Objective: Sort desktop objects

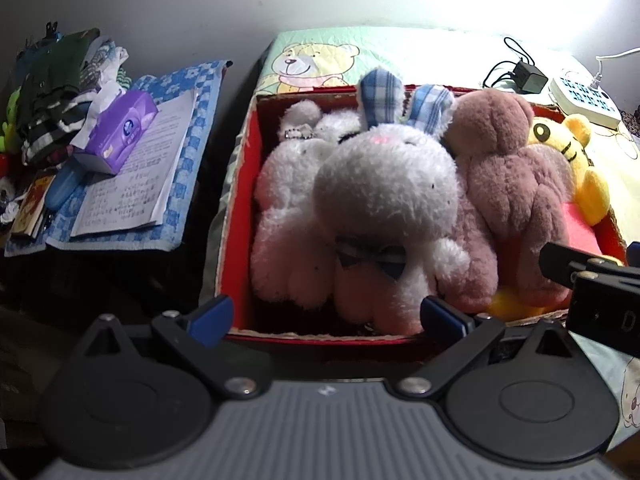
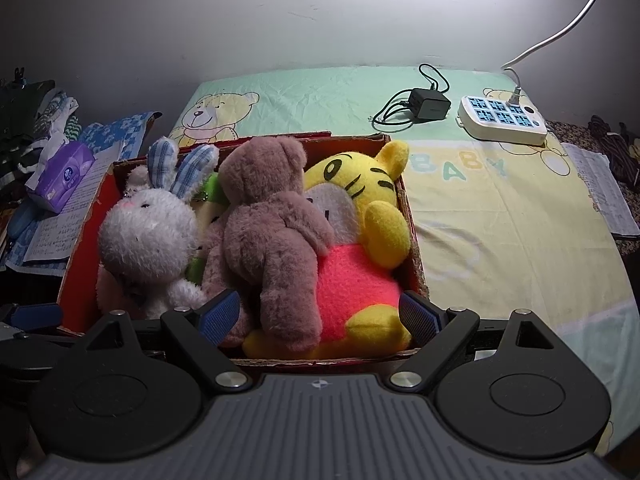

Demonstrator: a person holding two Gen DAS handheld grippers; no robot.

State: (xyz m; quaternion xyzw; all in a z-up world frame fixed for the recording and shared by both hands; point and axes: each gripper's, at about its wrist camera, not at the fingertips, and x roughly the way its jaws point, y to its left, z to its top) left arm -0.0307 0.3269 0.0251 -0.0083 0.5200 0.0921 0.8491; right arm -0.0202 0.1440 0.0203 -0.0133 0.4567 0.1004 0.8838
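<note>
A purple tissue pack lies on papers at far left, beside piled clothing. At centre, a red-lined cardboard box on a teddy-print sheet holds the plush toys: a white rabbit with plaid ears, a brown bear and a yellow tiger in a pink top. The left gripper and right gripper hover at the box's near edge, both spread apart and empty. At right, a black charger and a white power strip rest on the sheet.
</note>
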